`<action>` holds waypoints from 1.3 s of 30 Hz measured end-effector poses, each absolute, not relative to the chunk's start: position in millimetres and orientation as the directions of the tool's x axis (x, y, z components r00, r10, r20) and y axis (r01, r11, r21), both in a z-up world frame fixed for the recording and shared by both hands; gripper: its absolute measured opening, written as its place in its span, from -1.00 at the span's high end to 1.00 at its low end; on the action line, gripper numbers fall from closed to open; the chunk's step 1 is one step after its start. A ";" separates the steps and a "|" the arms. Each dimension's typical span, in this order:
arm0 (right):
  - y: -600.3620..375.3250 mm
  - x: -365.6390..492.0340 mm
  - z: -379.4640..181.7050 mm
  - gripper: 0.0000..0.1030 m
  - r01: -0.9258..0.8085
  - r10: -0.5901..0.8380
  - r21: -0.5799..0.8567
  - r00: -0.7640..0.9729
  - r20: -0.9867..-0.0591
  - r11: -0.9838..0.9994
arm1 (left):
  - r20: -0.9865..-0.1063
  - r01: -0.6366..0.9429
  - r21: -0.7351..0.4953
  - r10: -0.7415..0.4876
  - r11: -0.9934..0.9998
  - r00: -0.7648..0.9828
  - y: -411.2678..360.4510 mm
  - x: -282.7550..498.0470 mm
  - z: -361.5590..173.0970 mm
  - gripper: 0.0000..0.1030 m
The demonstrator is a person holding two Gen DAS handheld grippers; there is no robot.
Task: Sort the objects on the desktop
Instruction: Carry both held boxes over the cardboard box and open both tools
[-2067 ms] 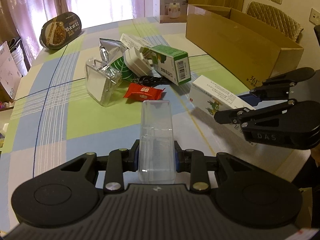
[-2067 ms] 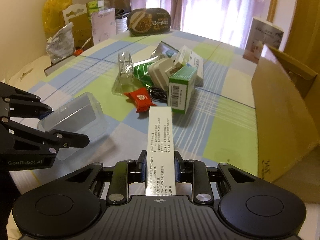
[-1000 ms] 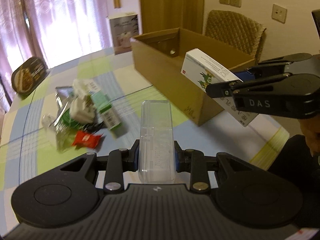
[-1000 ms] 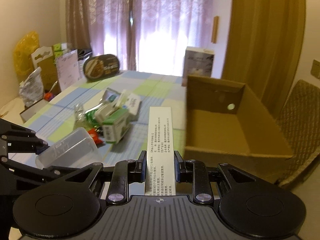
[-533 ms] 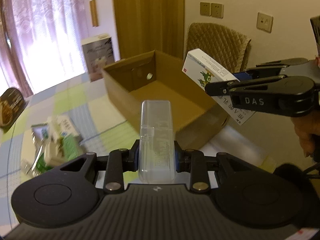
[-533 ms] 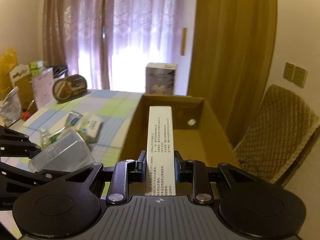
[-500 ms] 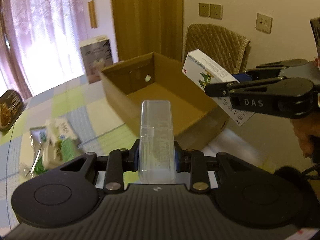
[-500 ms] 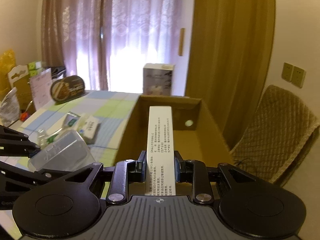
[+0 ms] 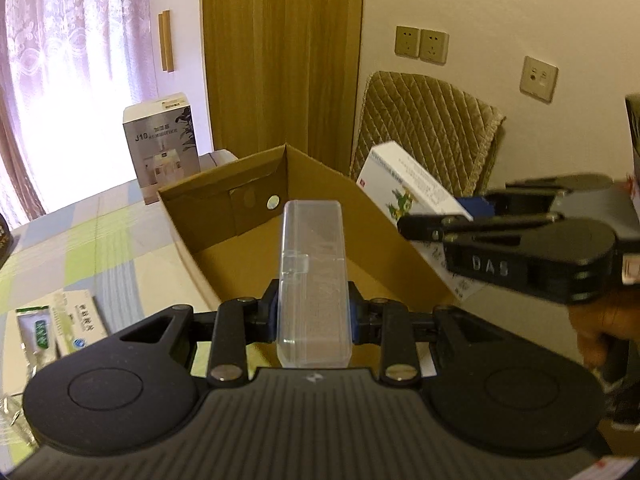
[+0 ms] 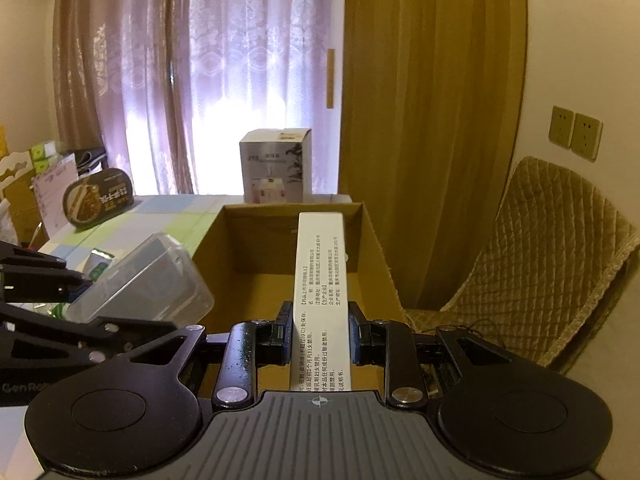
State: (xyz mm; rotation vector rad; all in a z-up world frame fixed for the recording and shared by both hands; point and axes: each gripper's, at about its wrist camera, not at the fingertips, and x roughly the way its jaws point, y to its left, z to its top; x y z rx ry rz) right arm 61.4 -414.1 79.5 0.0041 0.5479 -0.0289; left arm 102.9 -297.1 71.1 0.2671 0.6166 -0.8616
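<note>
My left gripper [image 9: 313, 316] is shut on a clear plastic box [image 9: 313, 276], held in the air over the near end of an open cardboard box [image 9: 256, 184]. My right gripper [image 10: 319, 332] is shut on a long white medicine carton [image 10: 320, 280], which points into the same cardboard box [image 10: 288, 248]. In the left wrist view the right gripper [image 9: 424, 222] and its white carton [image 9: 404, 188] hover over the box's right wall. The right wrist view shows the clear box [image 10: 148, 280] at the left, beside the cardboard box. The cardboard box looks empty inside.
Small cartons and a foil pack [image 9: 60, 324] lie on the checked tablecloth [image 9: 80, 240] left of the cardboard box. A grey humidifier box [image 9: 162, 144] stands behind it. A quilted chair [image 10: 540, 260] stands at the right, and a dark oval tin [image 10: 98, 200] sits far left.
Both grippers have lifted off the table and swung right, carrying their loads from beside the pile to above the open cardboard box, which now fills the middle of both views.
</note>
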 end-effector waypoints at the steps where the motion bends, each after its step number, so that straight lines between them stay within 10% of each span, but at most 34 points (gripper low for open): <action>1: -417.1 65.6 77.8 0.55 0.030 -0.025 0.000 0.851 -0.525 1.000 | -0.607 0.773 -0.028 -0.625 0.634 0.491 -301.5 108.0 69.3 0.49; 39: -426.3 95.7 39.8 0.55 0.029 -0.013 0.018 0.802 -0.597 0.999 | -0.593 0.728 -0.013 -0.591 0.685 0.546 -281.8 114.2 57.5 0.28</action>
